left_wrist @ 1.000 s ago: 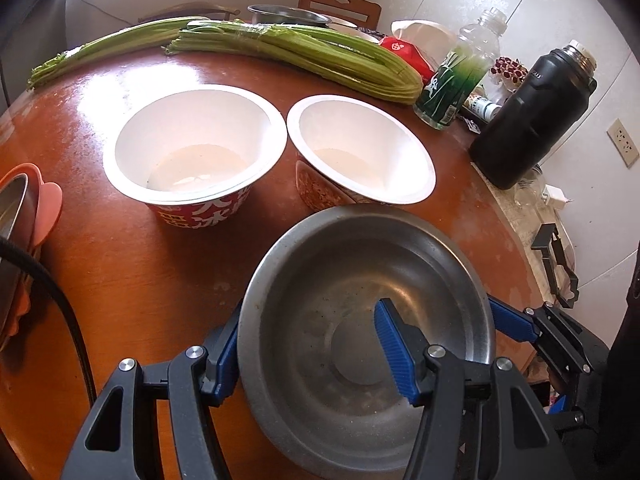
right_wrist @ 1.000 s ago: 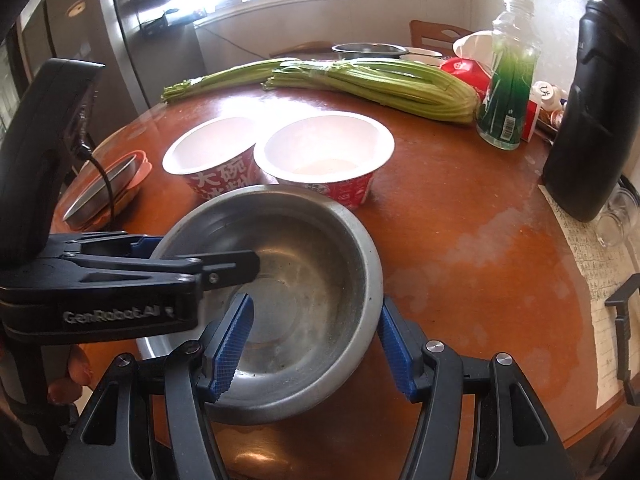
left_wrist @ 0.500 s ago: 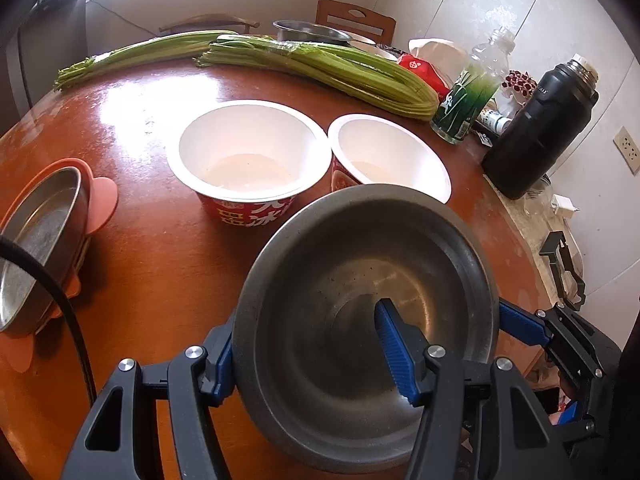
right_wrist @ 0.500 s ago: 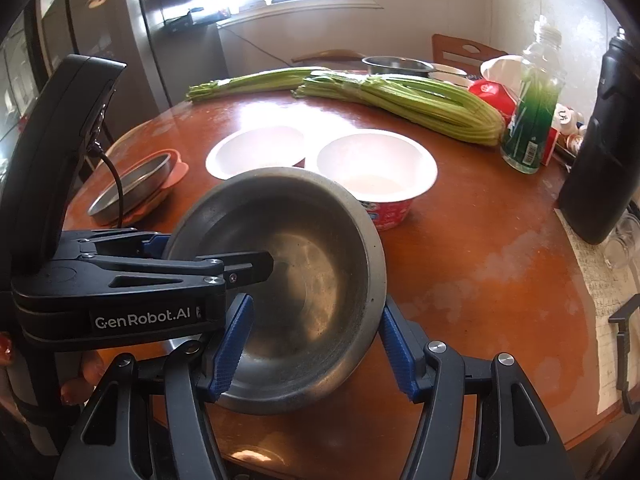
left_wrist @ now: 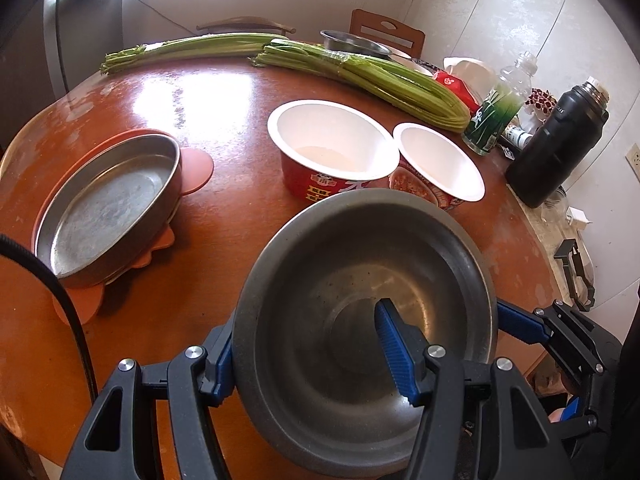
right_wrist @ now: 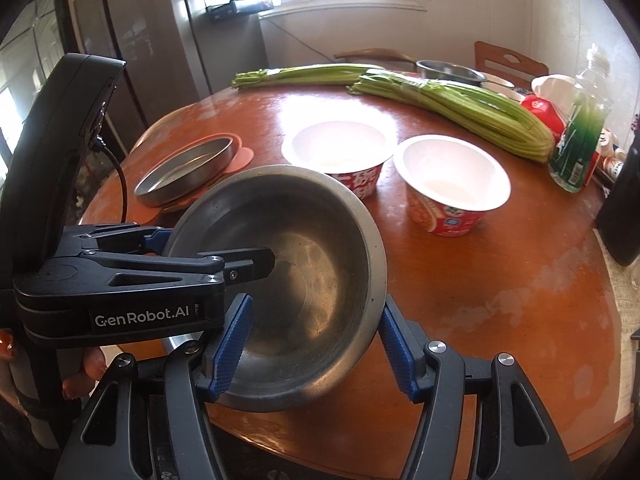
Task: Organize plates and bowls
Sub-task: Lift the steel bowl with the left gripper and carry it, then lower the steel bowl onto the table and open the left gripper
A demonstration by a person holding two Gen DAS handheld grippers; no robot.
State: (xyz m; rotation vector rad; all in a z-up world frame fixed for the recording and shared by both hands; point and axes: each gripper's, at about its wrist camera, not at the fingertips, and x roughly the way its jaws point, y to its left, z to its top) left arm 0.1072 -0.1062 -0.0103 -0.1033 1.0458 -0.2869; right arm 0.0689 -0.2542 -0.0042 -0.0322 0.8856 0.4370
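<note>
I see a round wooden table (left_wrist: 224,120). Near me, lifted above it, a steel bowl (left_wrist: 360,320) hangs between my two grippers. It looks stiff, light and slick. The left gripper (left_wrist: 304,352) clamps its left rim, one finger inside. The right gripper (right_wrist: 316,344) pinches the right rim. Far left sits a shallow steel pan (left_wrist: 108,204); two paper bowls (left_wrist: 332,140) stand beyond.

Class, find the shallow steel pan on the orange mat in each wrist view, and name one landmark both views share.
Left wrist: shallow steel pan at left, mid-height.
Right wrist: pan left of centre, beyond the held bowl.
Shared landmark: celery bunch.
</note>
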